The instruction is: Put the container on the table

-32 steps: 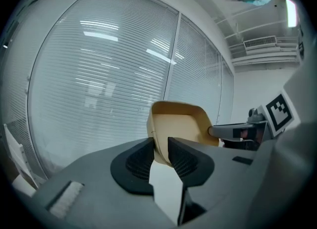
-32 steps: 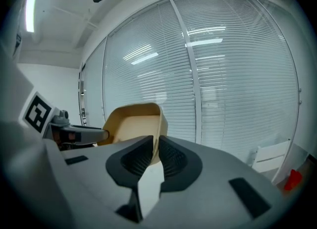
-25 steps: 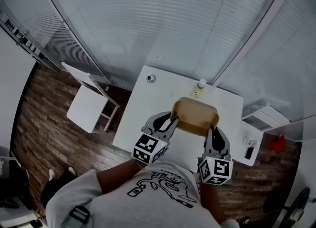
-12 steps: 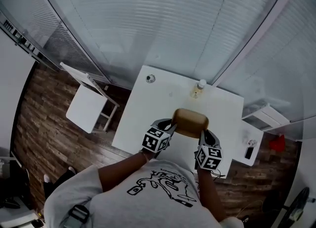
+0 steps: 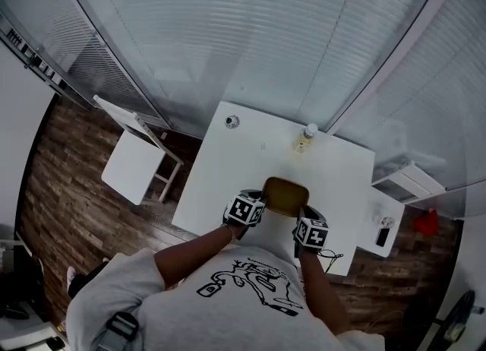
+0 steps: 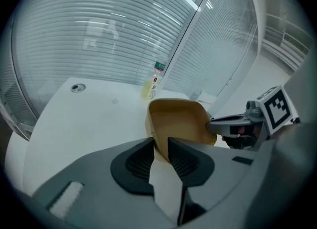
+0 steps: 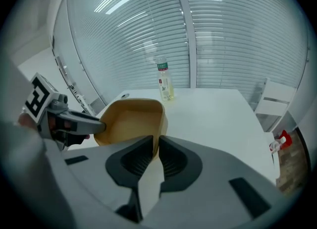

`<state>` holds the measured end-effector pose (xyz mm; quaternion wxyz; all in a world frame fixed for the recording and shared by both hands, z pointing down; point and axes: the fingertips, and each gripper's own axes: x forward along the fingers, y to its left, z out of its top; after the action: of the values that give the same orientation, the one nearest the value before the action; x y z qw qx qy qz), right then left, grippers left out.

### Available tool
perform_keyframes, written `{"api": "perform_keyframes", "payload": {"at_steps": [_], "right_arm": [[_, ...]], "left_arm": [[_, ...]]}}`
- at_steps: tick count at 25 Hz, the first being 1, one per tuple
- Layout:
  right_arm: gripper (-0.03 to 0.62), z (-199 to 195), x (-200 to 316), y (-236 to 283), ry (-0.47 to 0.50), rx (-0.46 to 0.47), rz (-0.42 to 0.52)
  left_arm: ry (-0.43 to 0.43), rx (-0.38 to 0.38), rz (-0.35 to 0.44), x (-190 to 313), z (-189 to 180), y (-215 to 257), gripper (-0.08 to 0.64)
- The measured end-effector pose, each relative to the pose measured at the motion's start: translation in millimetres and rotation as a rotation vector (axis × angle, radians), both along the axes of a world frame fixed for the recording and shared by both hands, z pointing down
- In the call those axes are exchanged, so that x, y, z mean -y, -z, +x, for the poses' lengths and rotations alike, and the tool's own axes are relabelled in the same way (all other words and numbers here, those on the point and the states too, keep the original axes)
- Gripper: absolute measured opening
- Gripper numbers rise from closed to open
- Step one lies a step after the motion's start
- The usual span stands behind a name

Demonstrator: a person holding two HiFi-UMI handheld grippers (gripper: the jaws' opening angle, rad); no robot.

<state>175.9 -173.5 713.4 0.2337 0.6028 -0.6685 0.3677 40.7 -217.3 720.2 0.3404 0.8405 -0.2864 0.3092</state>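
Cool, even indoor light leaves the white table (image 5: 220, 167) bright; strip-lamp glare streaks the blinds (image 7: 148, 34) at 12 o'clock in both gripper views. Fisheye bending curves edges, corners vignette black, foreground soft.

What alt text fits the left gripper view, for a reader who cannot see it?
The left gripper has its jaws shut on the near rim of an empty tan container over a white table, while the right gripper holds its far side. A small bottle stands on the table behind.
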Motion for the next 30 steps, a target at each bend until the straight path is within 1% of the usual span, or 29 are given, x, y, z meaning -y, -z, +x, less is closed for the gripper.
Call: {"api": "perform_keyframes", "payload": {"at_steps": [3,6,9,15,19,23,25,27,30], "right_arm": [[0.031,-3,-6,-19,-0.001,0.015,-0.037],[0.032,-7,-14,-39,0.020,0.007,-0.072],[0.032,-10,-22,-56,0.040,0.013,-0.102],[0.032,-7,-32,-73,0.015,0.024,-0.133],[0.032,-10,-32,-81,0.016,0.051,-0.133],[0.032,-7,-29,-78,0.018,0.033,-0.139],[0.034,-7,-27,-77,0.029,0.028,-0.126],[0.060,-2,-24,-71,0.023,0.014,-0.098],[0.067,6,-22,-56,0.004,0.011,-0.050]], "left_arm": [[-0.016,0.030,-0.028,-8,-2,-24,0.084],[-0.041,0.068,-0.031,-14,-5,-44,0.084],[-0.041,0.074,-0.050,-19,-7,-53,0.084],[-0.068,0.089,-0.076,-30,-6,-66,0.084],[-0.065,0.095,-0.090,-33,-7,-72,0.086],[-0.062,0.089,-0.092,-30,-5,-73,0.086],[-0.063,0.071,-0.091,-28,-2,-72,0.097],[-0.055,0.051,-0.062,-24,0,-65,0.155],[-0.017,0.038,-0.013,-17,-7,-55,0.172]]}}
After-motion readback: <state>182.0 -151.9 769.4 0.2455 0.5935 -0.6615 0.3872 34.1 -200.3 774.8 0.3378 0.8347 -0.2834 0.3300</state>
